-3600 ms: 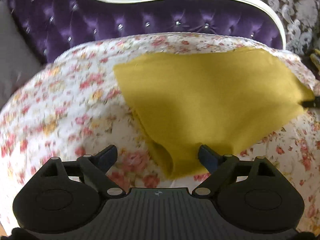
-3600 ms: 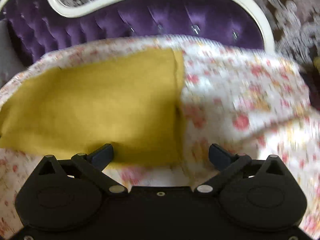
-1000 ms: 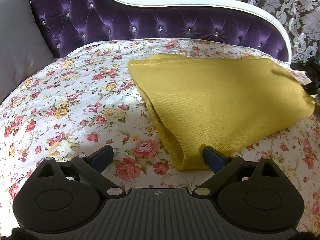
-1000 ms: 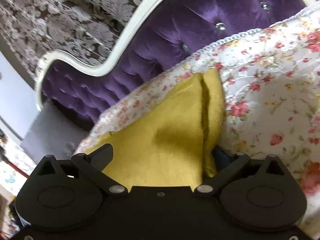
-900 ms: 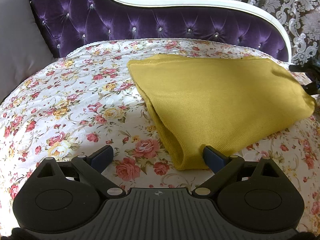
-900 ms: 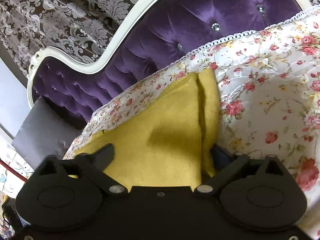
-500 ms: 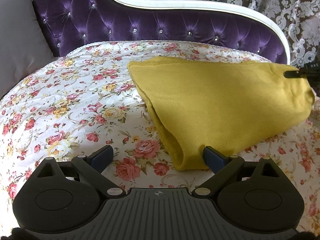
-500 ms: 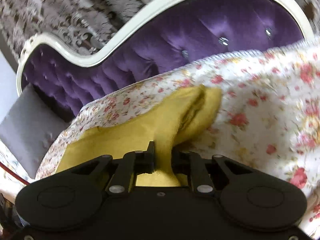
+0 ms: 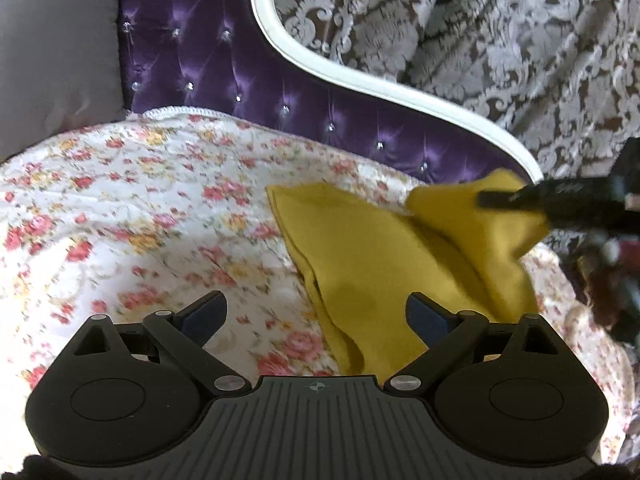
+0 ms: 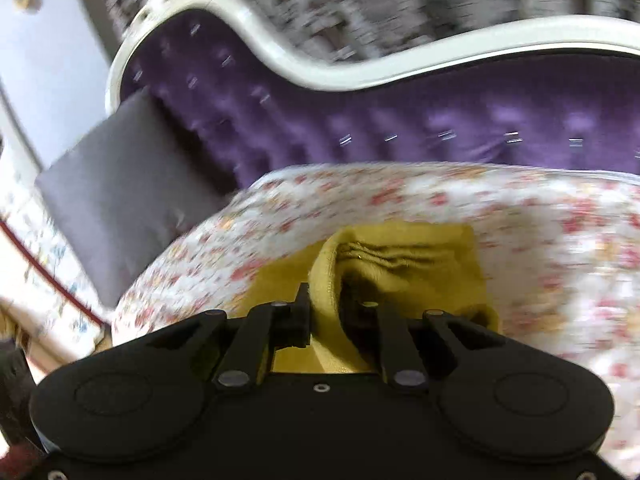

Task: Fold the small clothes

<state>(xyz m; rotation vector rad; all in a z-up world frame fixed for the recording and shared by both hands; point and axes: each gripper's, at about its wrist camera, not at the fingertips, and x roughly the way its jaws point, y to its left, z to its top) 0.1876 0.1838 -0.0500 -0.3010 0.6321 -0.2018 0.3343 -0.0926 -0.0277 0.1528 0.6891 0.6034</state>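
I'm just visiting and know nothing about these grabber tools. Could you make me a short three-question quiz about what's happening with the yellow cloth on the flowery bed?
1. True or false: the right gripper is clamped on a bunched edge of the yellow cloth.
2. How do the left gripper jaws stand? A) wide open, pressing on nothing B) shut on the cloth C) shut on the bedspread
3. Fill in: the cloth lies on a ______ bedspread in front of a purple tufted headboard.

Key: 1 true; 2 A; 3 floral.
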